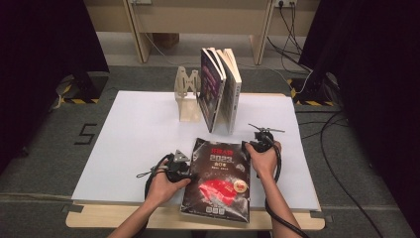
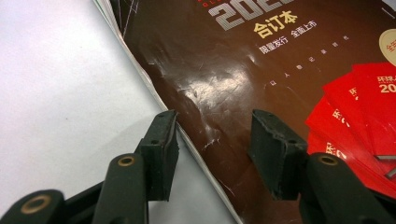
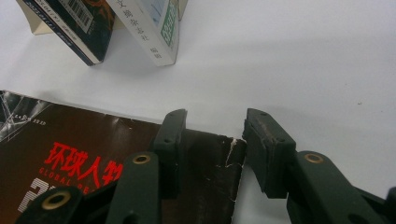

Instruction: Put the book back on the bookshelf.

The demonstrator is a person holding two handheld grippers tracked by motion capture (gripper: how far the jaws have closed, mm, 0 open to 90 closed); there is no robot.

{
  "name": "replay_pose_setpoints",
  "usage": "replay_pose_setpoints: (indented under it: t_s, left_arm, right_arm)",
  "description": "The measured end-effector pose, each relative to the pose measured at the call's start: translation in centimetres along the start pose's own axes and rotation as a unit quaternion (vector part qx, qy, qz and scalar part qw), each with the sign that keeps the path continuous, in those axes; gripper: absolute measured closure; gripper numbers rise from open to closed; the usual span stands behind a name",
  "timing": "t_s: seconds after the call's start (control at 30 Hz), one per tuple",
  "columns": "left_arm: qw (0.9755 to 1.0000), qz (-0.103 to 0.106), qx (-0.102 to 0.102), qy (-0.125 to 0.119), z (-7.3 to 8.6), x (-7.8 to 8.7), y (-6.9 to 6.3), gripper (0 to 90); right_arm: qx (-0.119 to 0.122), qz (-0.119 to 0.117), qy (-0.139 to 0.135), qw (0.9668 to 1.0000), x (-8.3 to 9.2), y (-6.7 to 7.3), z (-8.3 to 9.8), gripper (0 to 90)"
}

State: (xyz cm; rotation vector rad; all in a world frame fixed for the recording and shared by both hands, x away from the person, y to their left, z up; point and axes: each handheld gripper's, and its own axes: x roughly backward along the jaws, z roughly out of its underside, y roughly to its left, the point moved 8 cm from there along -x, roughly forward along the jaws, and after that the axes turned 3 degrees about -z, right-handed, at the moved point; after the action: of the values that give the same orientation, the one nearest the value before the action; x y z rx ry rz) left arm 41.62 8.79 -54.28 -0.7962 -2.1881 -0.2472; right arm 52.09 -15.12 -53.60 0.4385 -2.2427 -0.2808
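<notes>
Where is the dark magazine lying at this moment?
In the high view, the dark magazine lies flat at the near middle of the white sheet, between the left tongs and right tongs, before the standing books.

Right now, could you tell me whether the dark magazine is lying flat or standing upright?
Lying flat. The dark magazine rests closed, cover up, on the white sheet, unlike the books standing behind it.

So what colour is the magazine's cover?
Dark brown magazine cover with red fanned shapes and red and white lettering; clearest in the left gripper view.
</notes>
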Motion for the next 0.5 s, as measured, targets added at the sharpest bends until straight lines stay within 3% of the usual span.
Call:
replay_pose_setpoints:
  t_s: [0.27, 0.5]
  left_arm:
    - [1.0, 0.001, 0.002, 0.0, 0.0, -0.01, 0.0, 51.2]
    - [1.0, -0.001, 0.004, -0.001, 0.02, 0.0, -0.05, 51.5]
  right_arm:
    - [0.001, 0.004, 0.013, 0.9999, 0.02, 0.0, 0.34, 58.6]
    - [0.004, 0.005, 0.004, 1.0, 0.13, 0.04, 0.56, 57.9]
